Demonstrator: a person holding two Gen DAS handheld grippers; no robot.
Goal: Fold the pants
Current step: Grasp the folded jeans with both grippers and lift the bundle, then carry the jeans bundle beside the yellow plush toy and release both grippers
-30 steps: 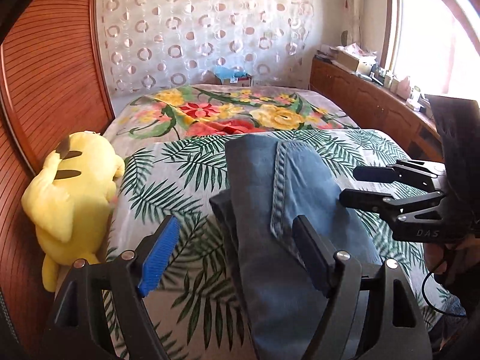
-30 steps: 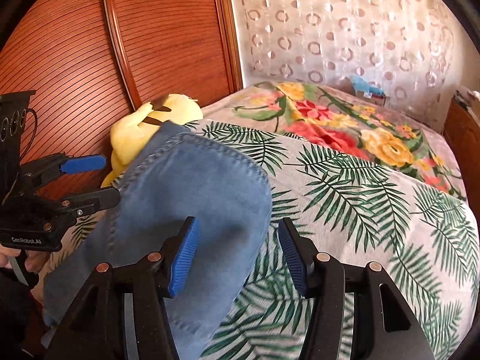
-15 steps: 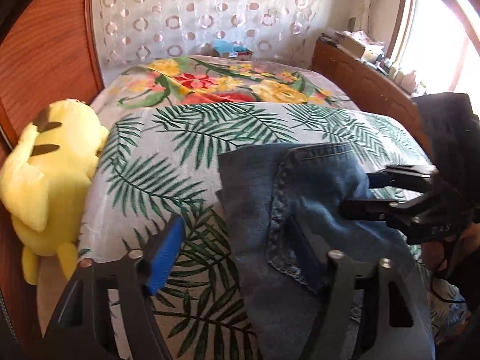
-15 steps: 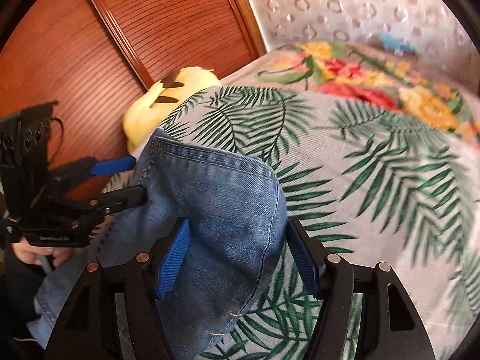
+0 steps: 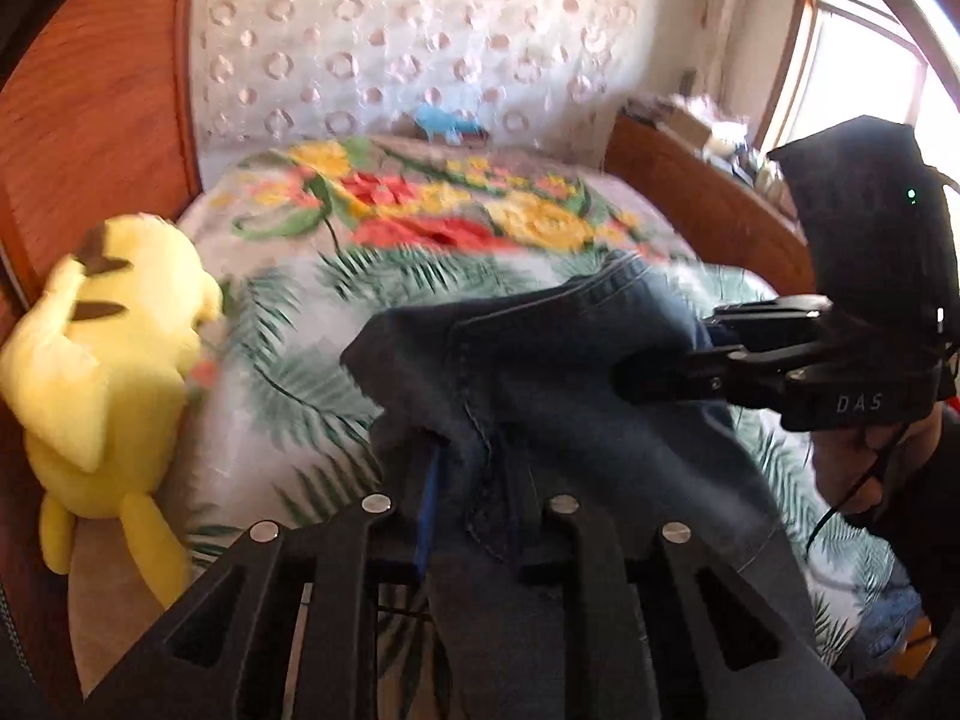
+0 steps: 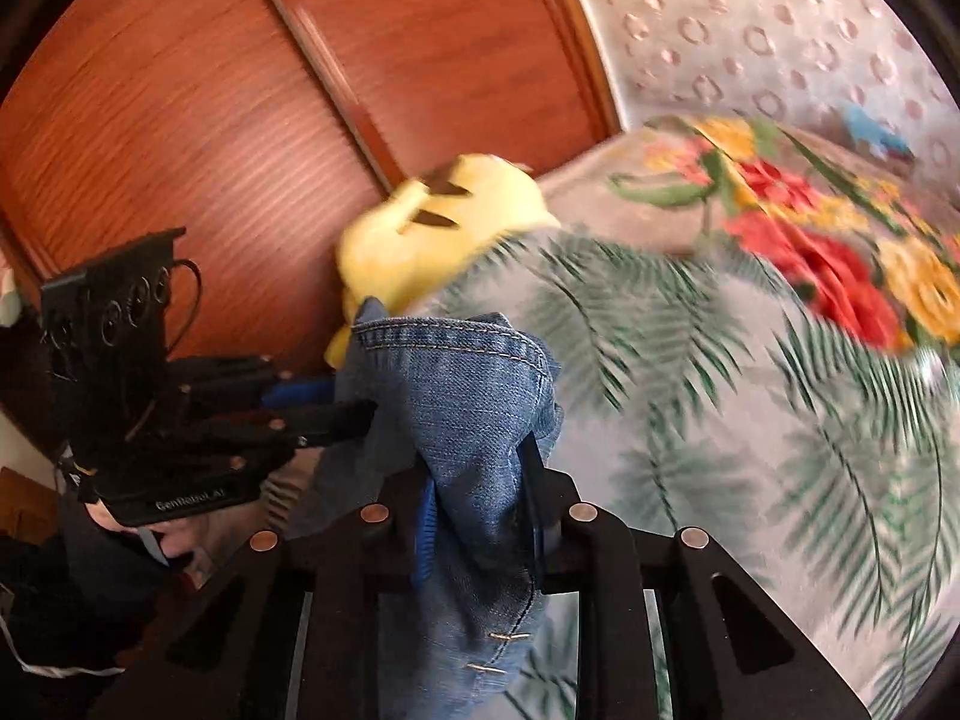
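Note:
Blue denim pants (image 5: pixel 540 396) are bunched and lifted above the palm-leaf bedspread (image 5: pixel 282 372). My left gripper (image 5: pixel 474 480) is shut on a fold of the pants at their near left side. My right gripper (image 6: pixel 480 474) is shut on the pants' hemmed edge (image 6: pixel 456 372). The right gripper also shows in the left wrist view (image 5: pixel 672 360), clamped on the cloth's right side. The left gripper shows in the right wrist view (image 6: pixel 336 408), clamped on the left side. The rest of the pants hangs down out of sight.
A yellow plush toy (image 5: pixel 102 372) lies at the bed's left edge against a wooden wardrobe (image 6: pixel 240 120). A floral blanket (image 5: pixel 432 210) covers the far bed. A wooden cabinet (image 5: pixel 708 210) stands at the right under a window.
Both grippers have shut on the pants, which lay flat between open jaws before. The cloth is now gathered and raised off the bedspread.

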